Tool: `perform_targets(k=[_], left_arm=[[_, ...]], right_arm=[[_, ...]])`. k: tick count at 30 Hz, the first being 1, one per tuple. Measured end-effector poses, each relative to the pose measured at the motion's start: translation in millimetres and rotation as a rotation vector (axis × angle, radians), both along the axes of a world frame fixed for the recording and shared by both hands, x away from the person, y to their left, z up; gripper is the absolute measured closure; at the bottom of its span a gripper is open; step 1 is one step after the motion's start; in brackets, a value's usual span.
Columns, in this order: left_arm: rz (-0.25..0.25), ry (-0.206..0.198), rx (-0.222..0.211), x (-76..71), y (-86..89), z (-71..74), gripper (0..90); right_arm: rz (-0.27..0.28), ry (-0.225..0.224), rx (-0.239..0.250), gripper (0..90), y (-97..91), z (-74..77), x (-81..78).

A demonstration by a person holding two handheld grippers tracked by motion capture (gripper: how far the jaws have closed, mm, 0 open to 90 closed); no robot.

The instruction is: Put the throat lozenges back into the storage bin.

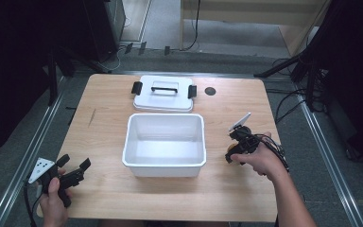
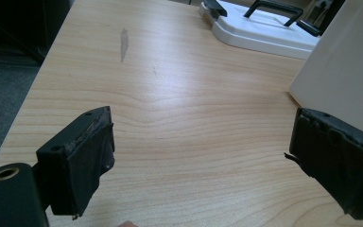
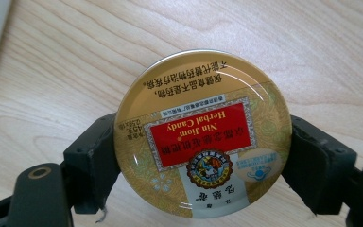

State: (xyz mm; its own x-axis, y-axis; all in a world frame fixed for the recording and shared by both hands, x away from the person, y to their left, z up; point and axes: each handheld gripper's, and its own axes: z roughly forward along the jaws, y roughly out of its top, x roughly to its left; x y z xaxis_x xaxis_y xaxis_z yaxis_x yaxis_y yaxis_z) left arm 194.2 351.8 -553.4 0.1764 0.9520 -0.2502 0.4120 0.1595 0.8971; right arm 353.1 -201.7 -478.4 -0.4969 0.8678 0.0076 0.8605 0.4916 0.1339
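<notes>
A round gold tin [image 3: 202, 135] with a red "Herbal Candy" label lies flat on the wooden table [image 1: 104, 118], to the right of the white bin [image 1: 164, 163]. My right gripper [image 3: 202, 158] is shut on it, one black pad pressed to each side of its rim. In the high view the right gripper [image 1: 234, 153] points down at the table under the person's hand, and the tin is mostly hidden there. My left gripper [image 1: 74, 163] rests at the table's front left corner. Its jaws [image 2: 198, 142] are open, with only bare wood between them.
The bin is open and looks empty, in the middle of the table. Its white lid [image 1: 163, 99], with a black handle and clips, lies flat just behind it. A small dark round spot [image 1: 210, 91] is right of the lid. The left gripper view shows the bin wall [image 2: 345, 71] and lid [image 2: 264, 33].
</notes>
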Motion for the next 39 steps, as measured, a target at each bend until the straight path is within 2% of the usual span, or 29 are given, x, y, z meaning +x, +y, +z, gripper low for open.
perform_targets(k=[12,32,39], left_arm=[[0.001,0.000,0.000,0.2,-0.2,0.0,7.7],[0.000,0.001,-0.001,0.5,-0.1,0.0,7.7],[0.001,0.001,0.000,0.6,-0.2,0.0,7.7]], right_arm=[[0.043,-0.007,0.005,20.3,8.2,30.3,3.3],[0.127,-0.014,-0.009,20.3,37.6,77.0,10.5],[0.156,-0.031,-0.001,20.3,49.6,93.5,11.8]])
